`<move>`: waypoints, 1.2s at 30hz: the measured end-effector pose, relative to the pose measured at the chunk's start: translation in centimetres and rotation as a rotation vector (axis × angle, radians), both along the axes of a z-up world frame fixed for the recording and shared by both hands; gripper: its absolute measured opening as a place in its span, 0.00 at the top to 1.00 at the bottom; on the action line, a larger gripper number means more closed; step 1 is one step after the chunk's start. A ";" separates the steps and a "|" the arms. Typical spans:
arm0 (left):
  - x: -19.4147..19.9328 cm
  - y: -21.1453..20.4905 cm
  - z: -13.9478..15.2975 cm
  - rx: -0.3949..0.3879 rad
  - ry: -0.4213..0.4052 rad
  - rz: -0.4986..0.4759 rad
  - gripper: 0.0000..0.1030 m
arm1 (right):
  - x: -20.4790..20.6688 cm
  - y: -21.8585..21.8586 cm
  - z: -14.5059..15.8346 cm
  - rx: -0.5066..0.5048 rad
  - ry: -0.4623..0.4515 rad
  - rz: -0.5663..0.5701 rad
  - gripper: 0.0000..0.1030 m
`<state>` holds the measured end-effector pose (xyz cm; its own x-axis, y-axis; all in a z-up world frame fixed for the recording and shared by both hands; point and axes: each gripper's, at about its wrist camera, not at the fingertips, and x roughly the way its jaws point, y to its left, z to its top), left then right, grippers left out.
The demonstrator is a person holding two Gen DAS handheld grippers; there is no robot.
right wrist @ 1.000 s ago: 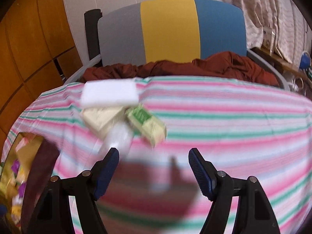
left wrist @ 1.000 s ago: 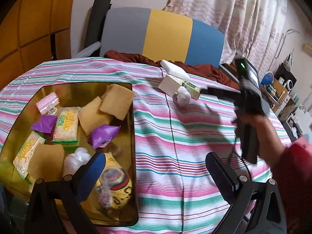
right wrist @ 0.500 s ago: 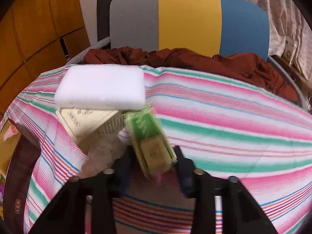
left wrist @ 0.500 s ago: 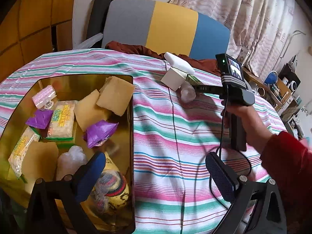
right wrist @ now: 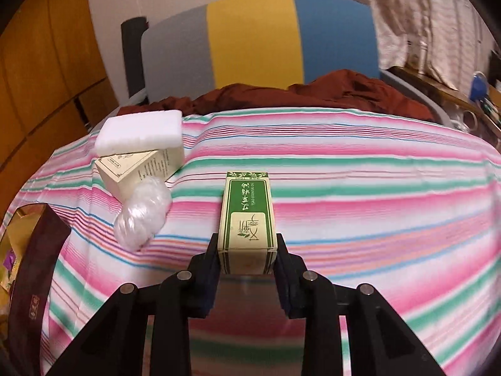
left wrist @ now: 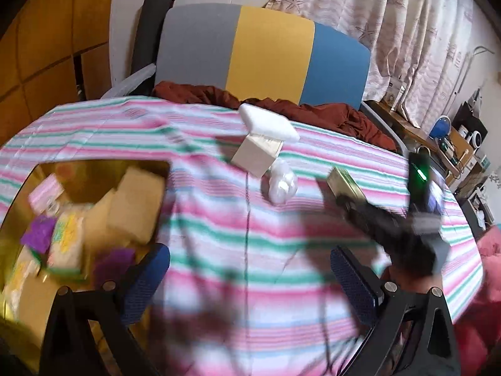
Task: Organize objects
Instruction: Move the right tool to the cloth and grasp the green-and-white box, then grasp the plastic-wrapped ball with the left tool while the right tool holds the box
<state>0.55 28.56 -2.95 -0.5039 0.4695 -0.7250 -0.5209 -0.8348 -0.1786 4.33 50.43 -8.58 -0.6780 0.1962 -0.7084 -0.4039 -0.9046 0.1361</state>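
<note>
A green and cream box [right wrist: 247, 219] is lifted off the striped tablecloth [right wrist: 360, 188], its near end between my right gripper's [right wrist: 247, 250] pads. The jaws are closing and press on both of its sides. In the left wrist view the same box [left wrist: 344, 185] shows at the tip of the blurred right gripper. My left gripper [left wrist: 250, 279] hangs open over the cloth with nothing between its fingers, beside the gold tray [left wrist: 94, 166]. A beige box [right wrist: 141, 169], a white foam block [right wrist: 141, 131] and a clear plastic bundle [right wrist: 141, 213] stay on the cloth to the left.
The gold tray holds several packets and tan sponges; its dark wall [right wrist: 34, 250] shows at the left. A grey, yellow and blue chair [left wrist: 266, 53] with a brown cloth [left wrist: 313, 116] stands behind the table. A cluttered shelf [left wrist: 454, 147] is at the right.
My right gripper shut on the green box and drew it away from the pile, to the right. My left gripper moved from over the tray towards the cloth.
</note>
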 end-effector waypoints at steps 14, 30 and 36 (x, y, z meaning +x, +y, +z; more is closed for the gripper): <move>-8.2 10.7 -5.4 -0.093 0.003 -0.026 0.16 | 1.8 0.9 -0.3 -0.013 0.041 -0.099 0.70; -8.5 10.1 -7.9 -0.073 0.040 0.021 0.71 | 2.2 1.1 -0.6 -0.022 0.040 -0.110 0.70; -7.0 8.6 -7.6 -0.049 0.060 0.020 0.72 | 2.3 0.7 -0.4 -0.002 0.047 -0.113 0.70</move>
<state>-6.46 37.18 -10.50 -0.5561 0.4236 -0.7151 -0.5124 -0.8521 -0.1063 6.67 51.17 -9.01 -0.6843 0.2717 -0.6767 -0.4965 -0.8533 0.1594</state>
